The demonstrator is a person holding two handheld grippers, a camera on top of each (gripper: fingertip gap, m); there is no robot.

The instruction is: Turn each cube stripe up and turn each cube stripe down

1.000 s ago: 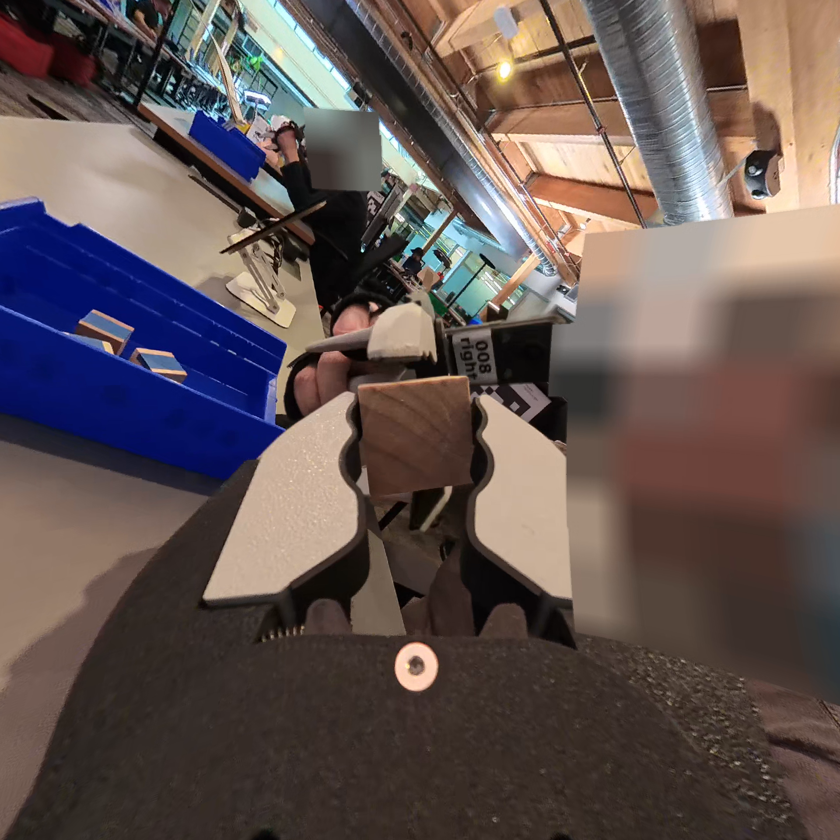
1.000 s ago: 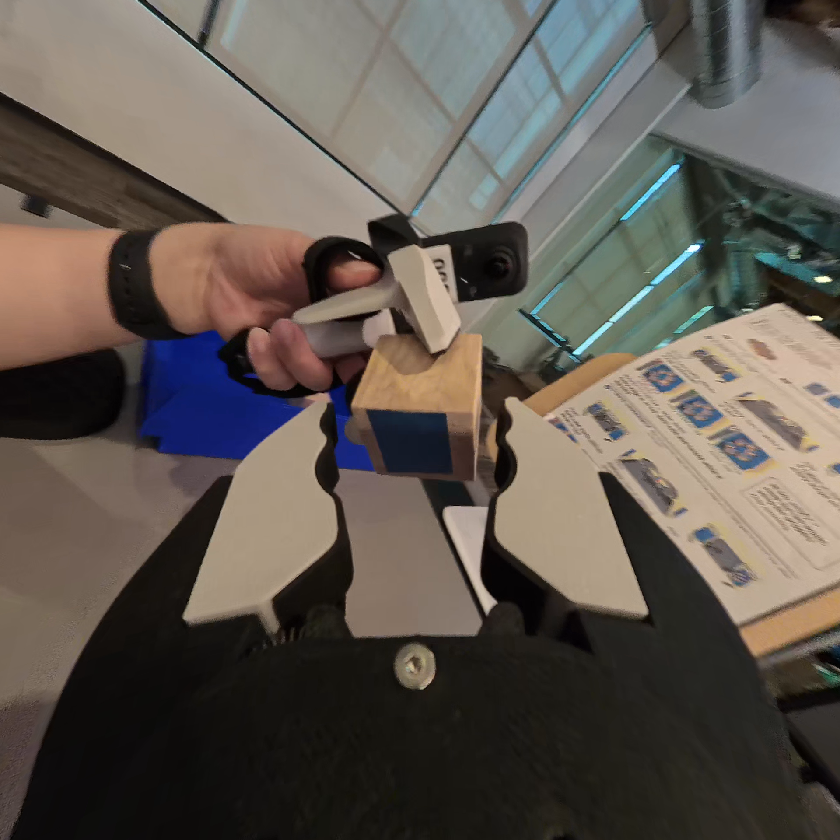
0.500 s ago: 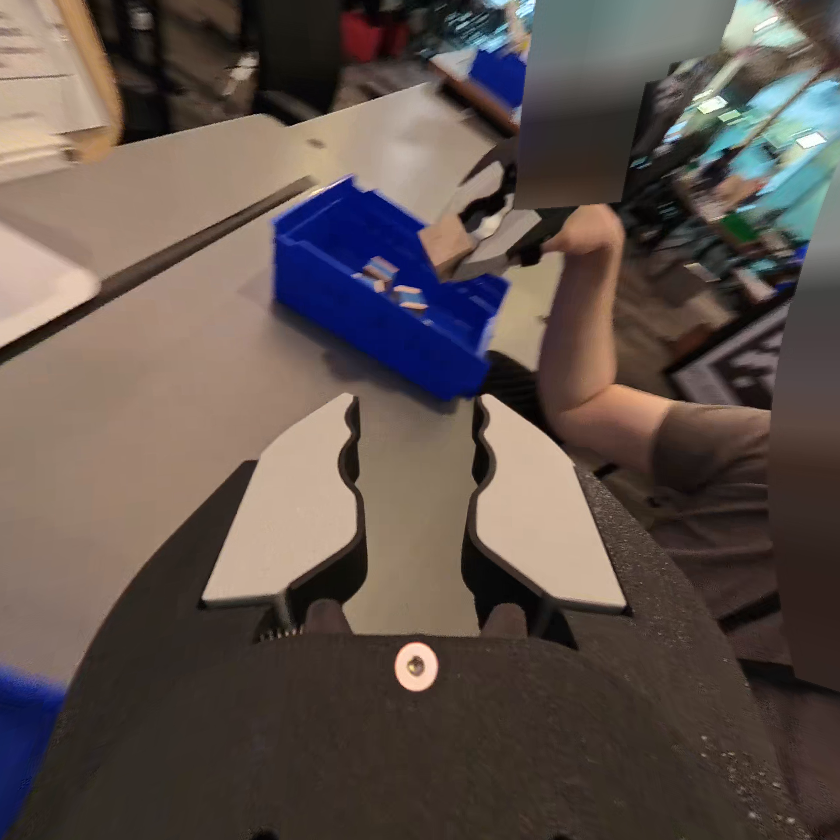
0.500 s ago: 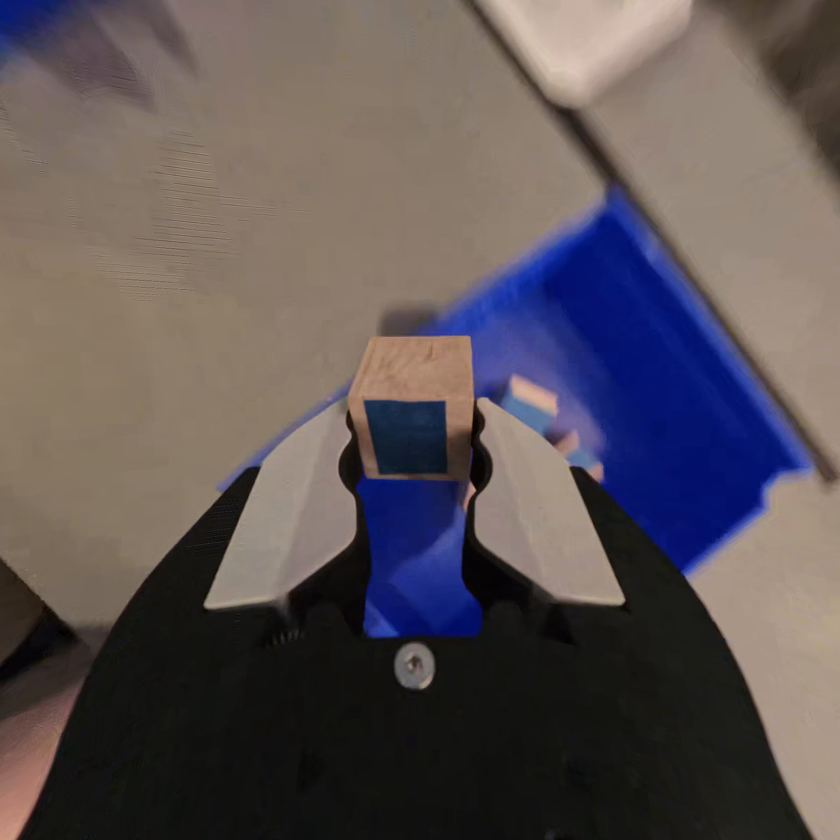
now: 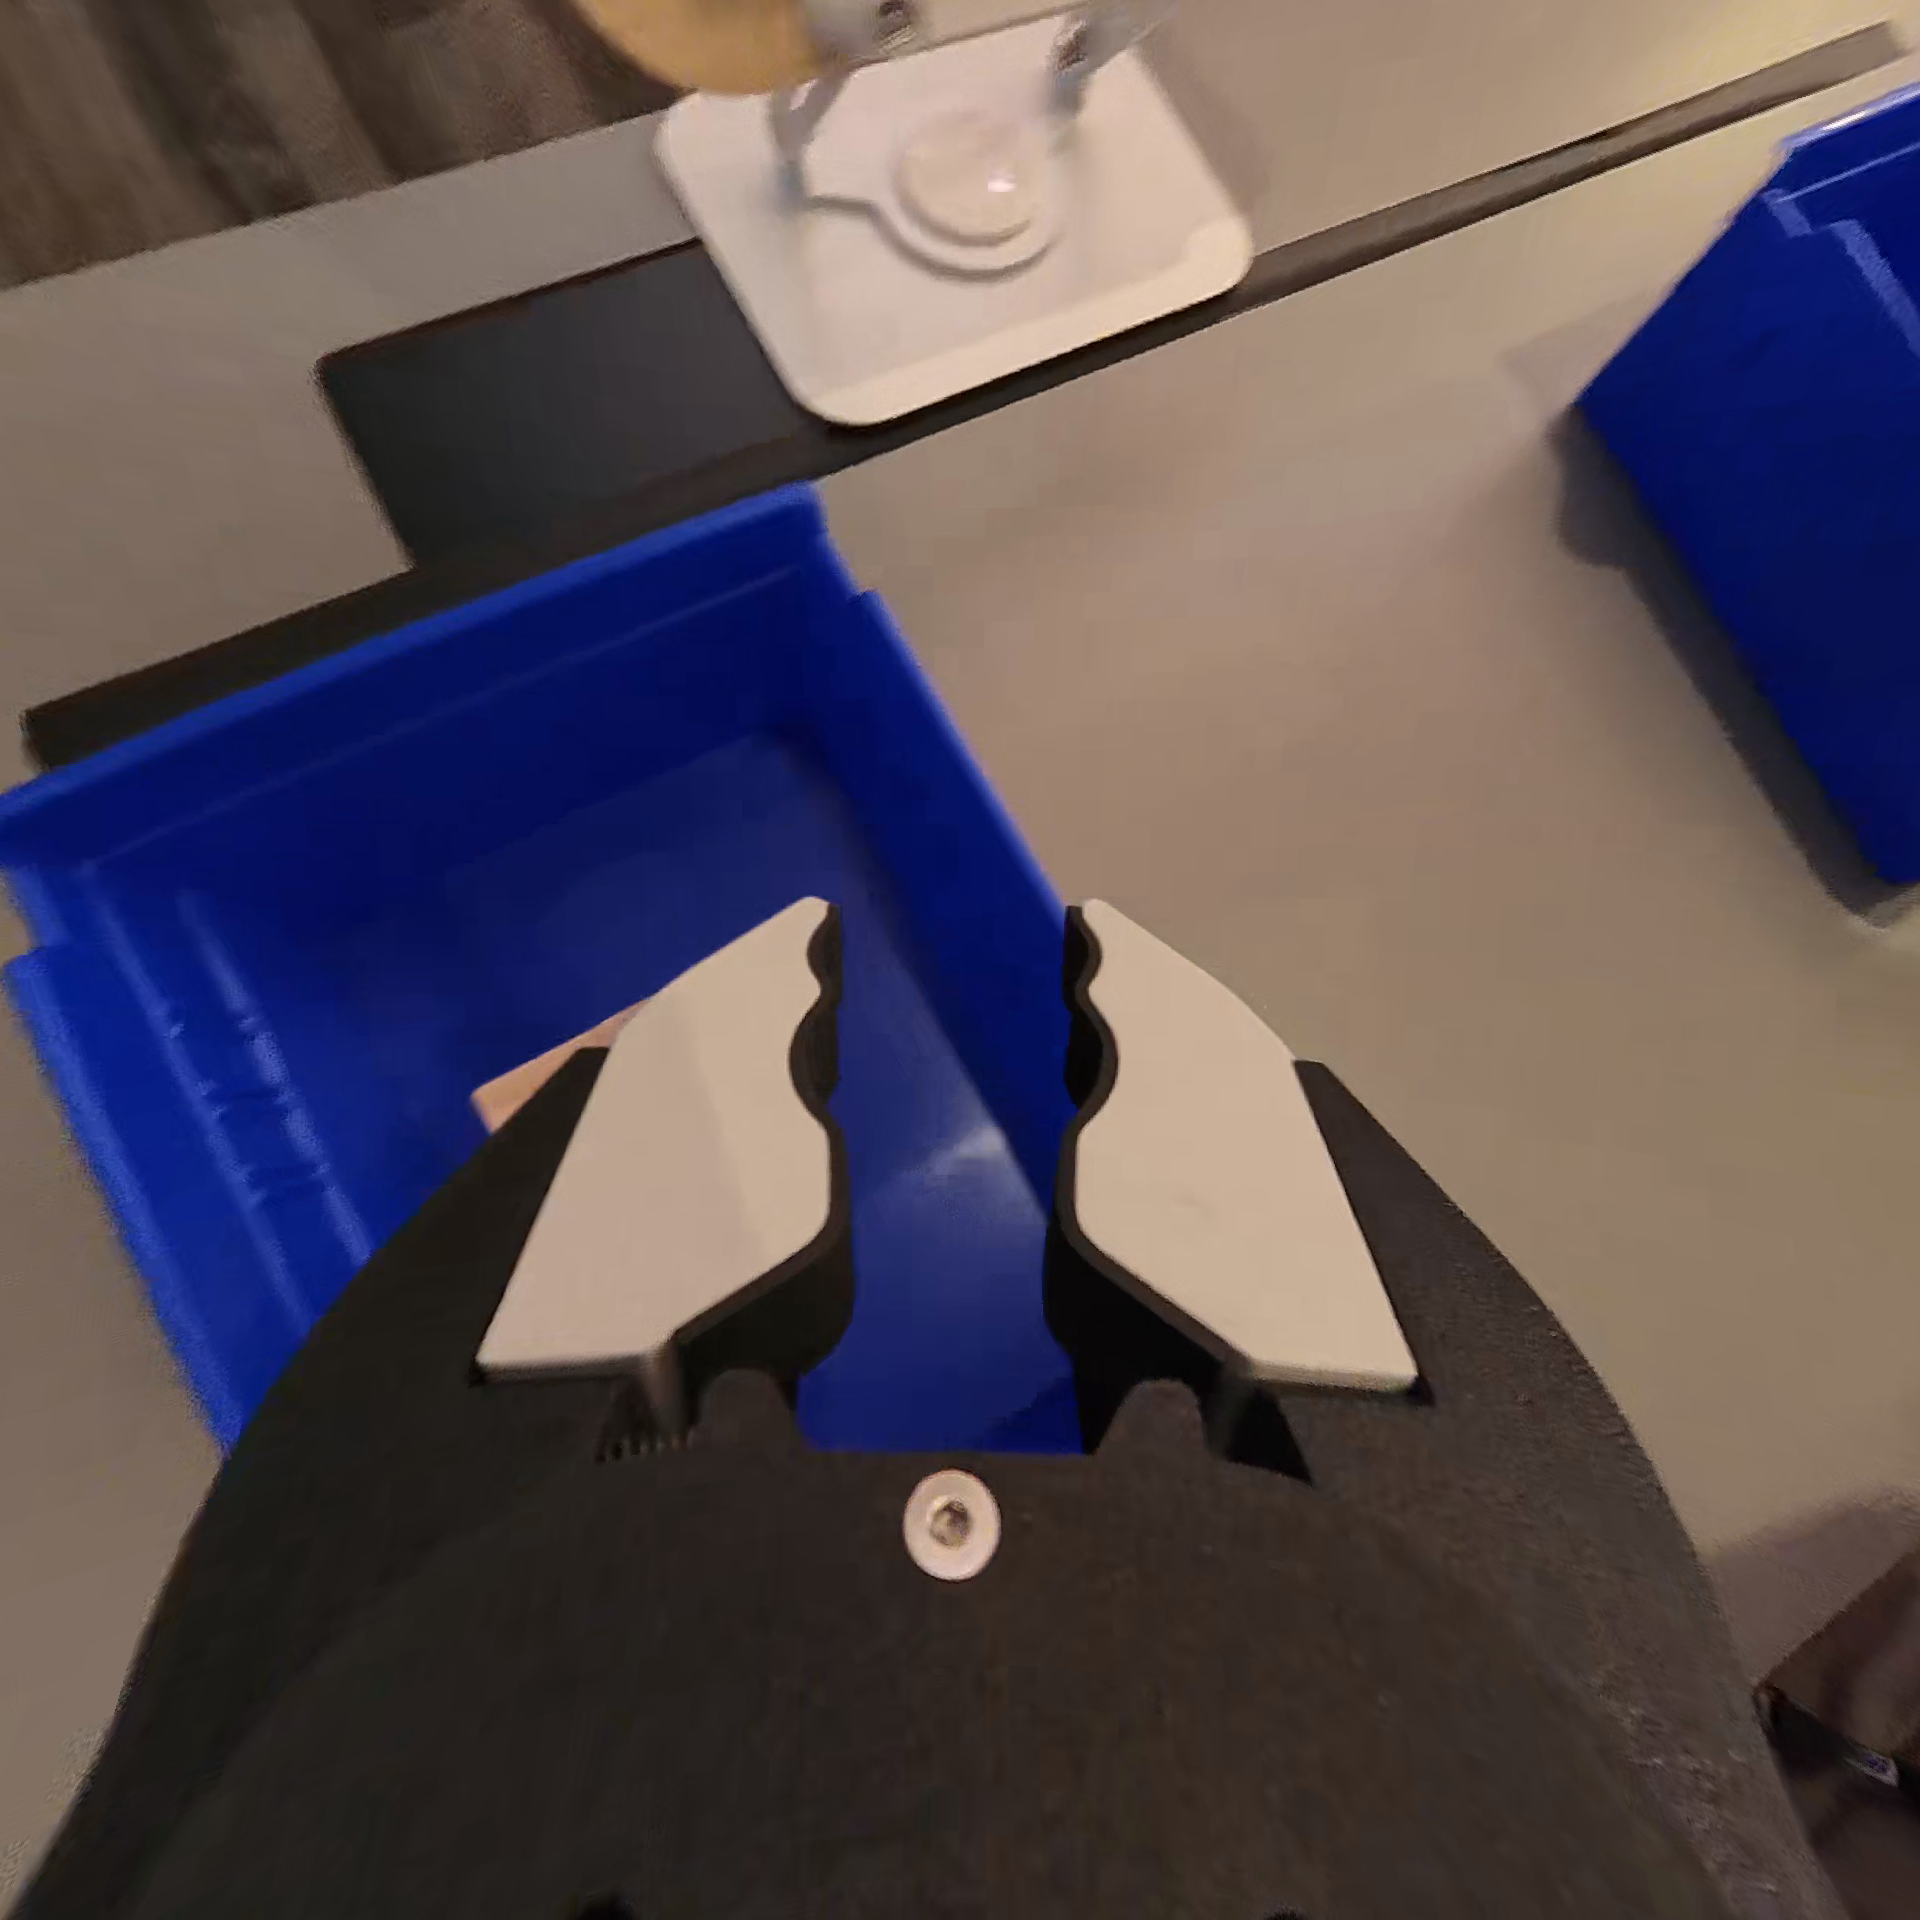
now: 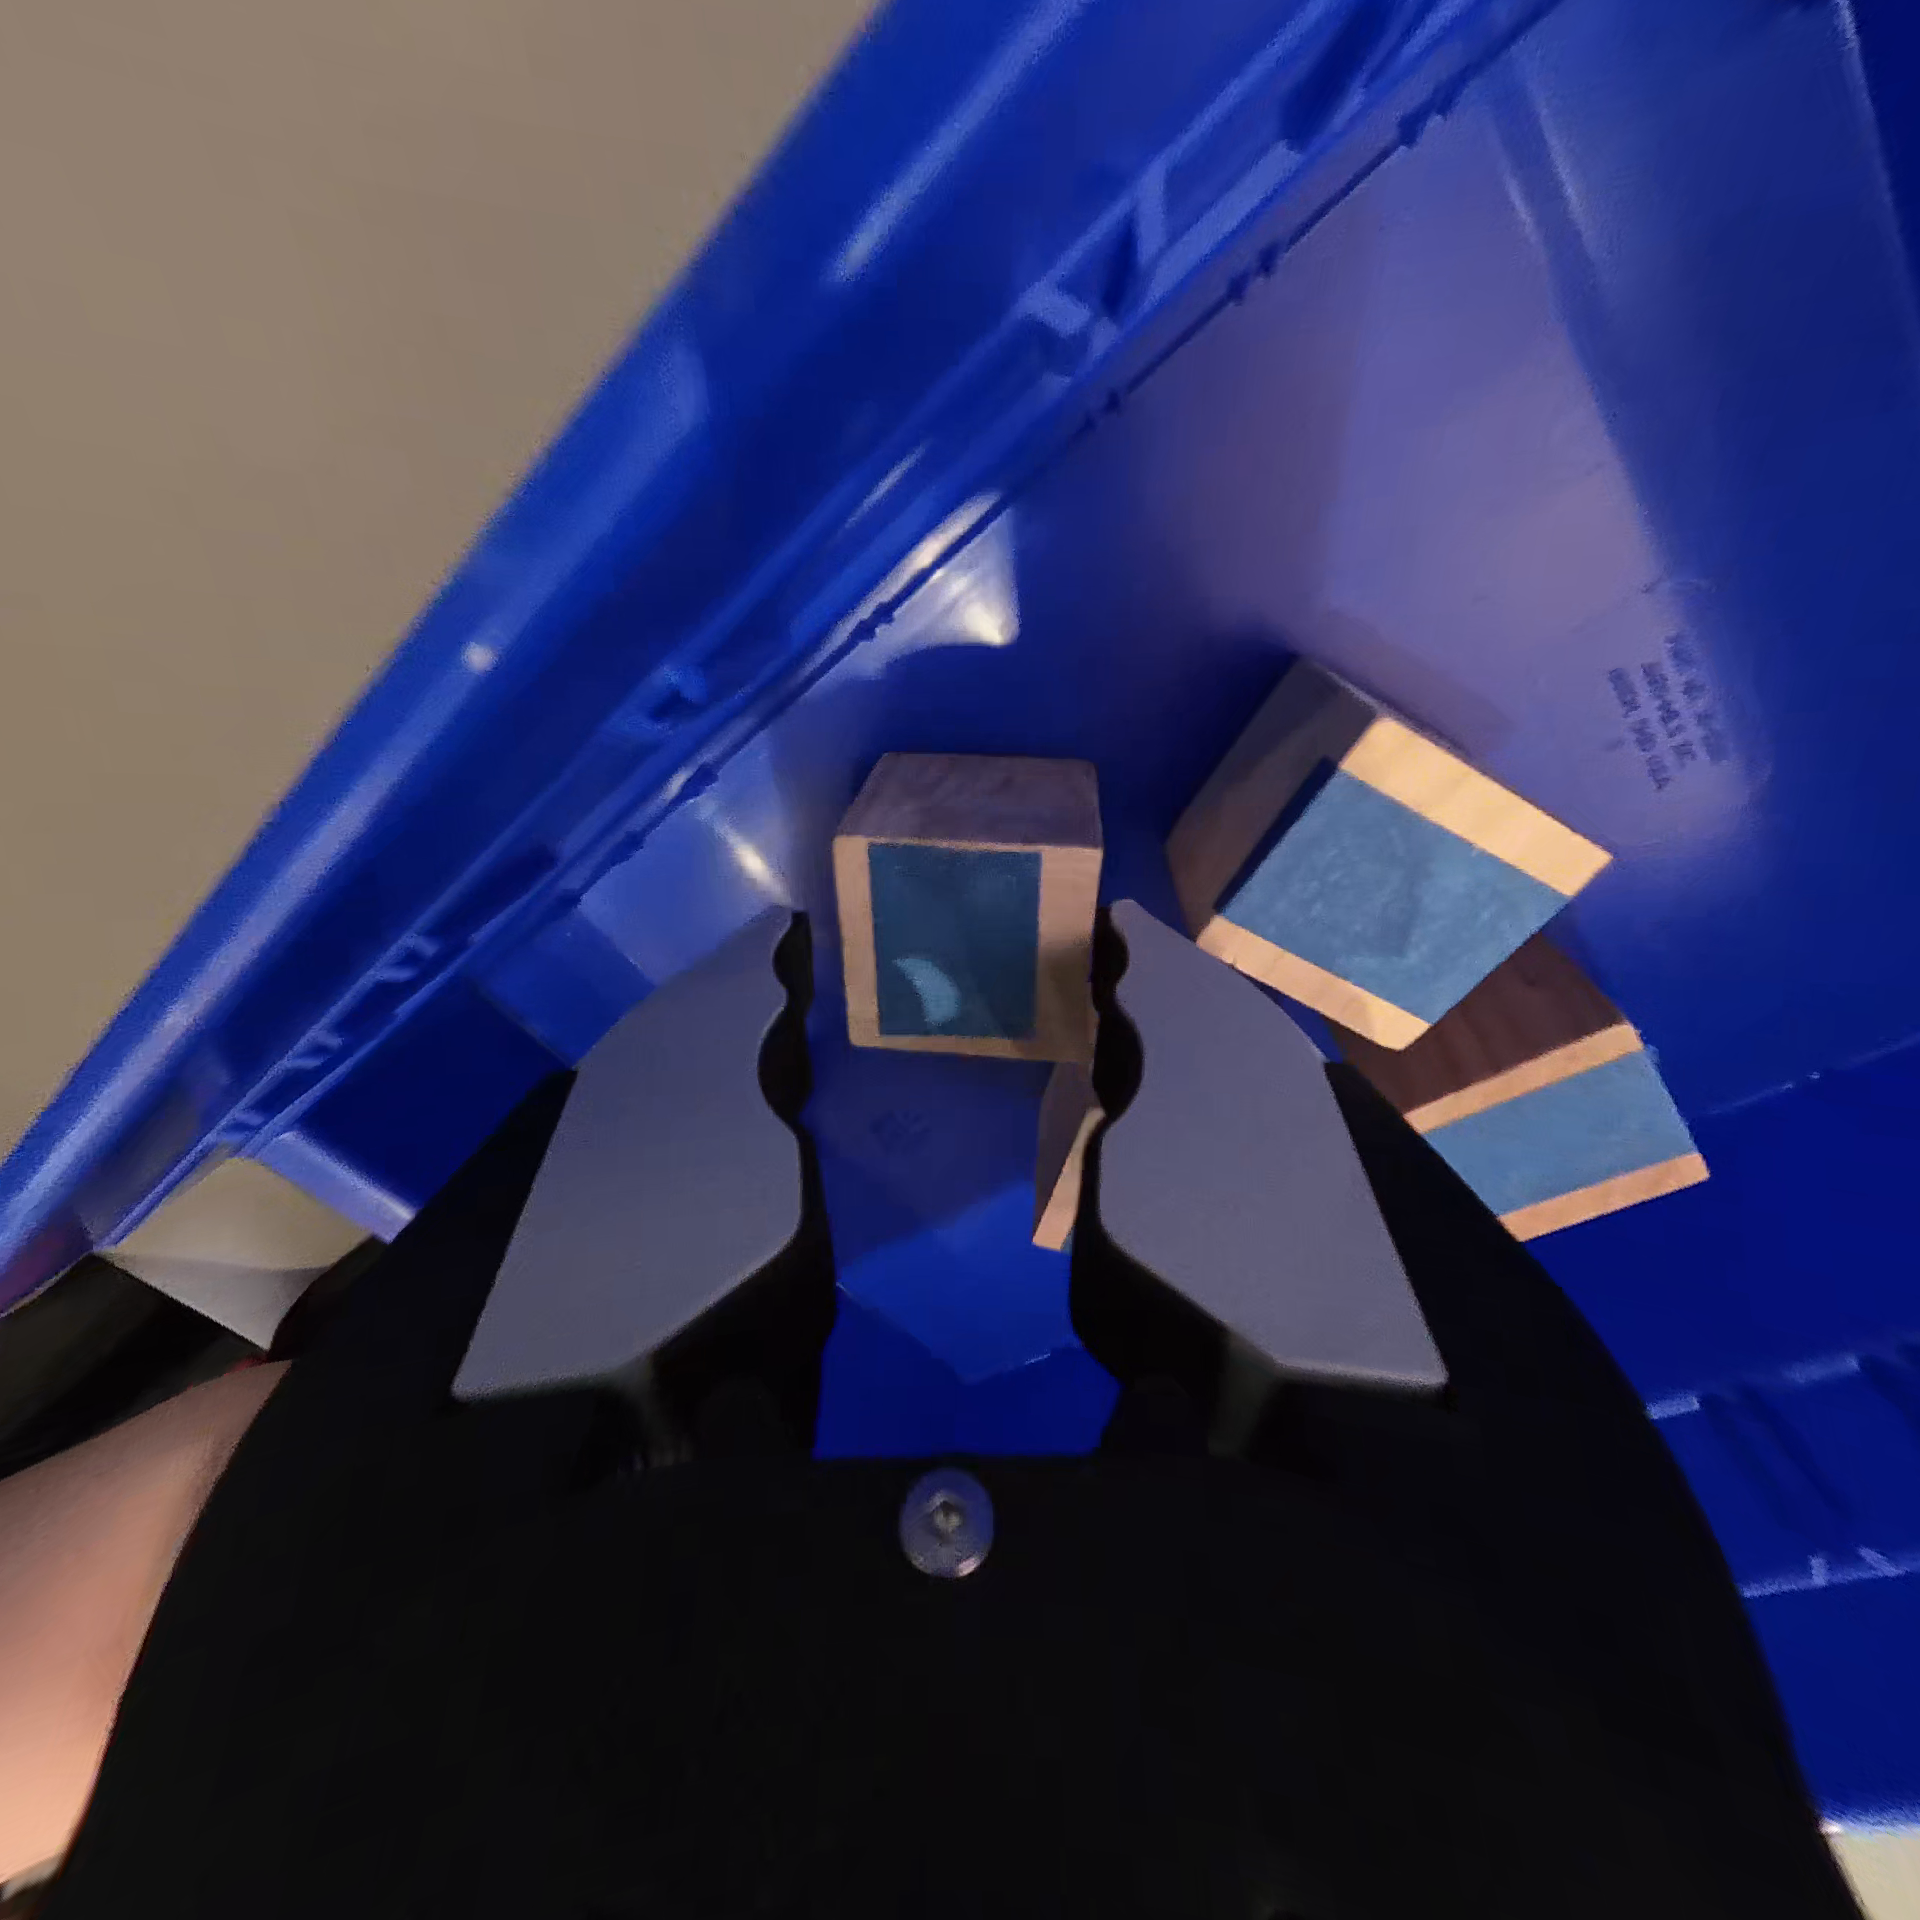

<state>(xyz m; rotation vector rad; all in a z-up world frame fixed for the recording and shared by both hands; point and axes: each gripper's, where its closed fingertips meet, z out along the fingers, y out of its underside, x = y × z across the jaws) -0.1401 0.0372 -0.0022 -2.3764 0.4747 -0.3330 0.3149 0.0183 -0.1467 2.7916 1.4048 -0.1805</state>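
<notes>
Seen from its own wrist camera, the right gripper [image 6: 951,940], black-bodied with two pale grey fingers, reaches down inside a deep blue plastic bin [image 6: 1195,436]; a small wooden cube with a blue stripe [image 6: 966,904] sits at its fingertips, stripe facing the camera; the right finger seems to touch the cube's side while a thin gap shows at the left finger, so whether the cube is clamped or just let go cannot be told; two more wooden cubes with blue stripes lie just right of it on the bin floor, one lighter [image 6: 1387,868] leaning over one darker [image 6: 1548,1112], and the edge of another cube [image 6: 1065,1164] peeks from behind the right finger. From the left wrist camera, the left gripper [image 5: 945,925] hangs above a second blue plastic bin [image 5: 436,748] on a grey table [image 5: 1299,665]; its fingers stand apart with nothing between them; a corner of a pale wooden block [image 5: 540,1086] shows behind the left finger, inside that bin; a white square stand base [image 5: 956,208] rests at the table's far edge; another blue bin [image 5: 1787,499] stands well to the right.
</notes>
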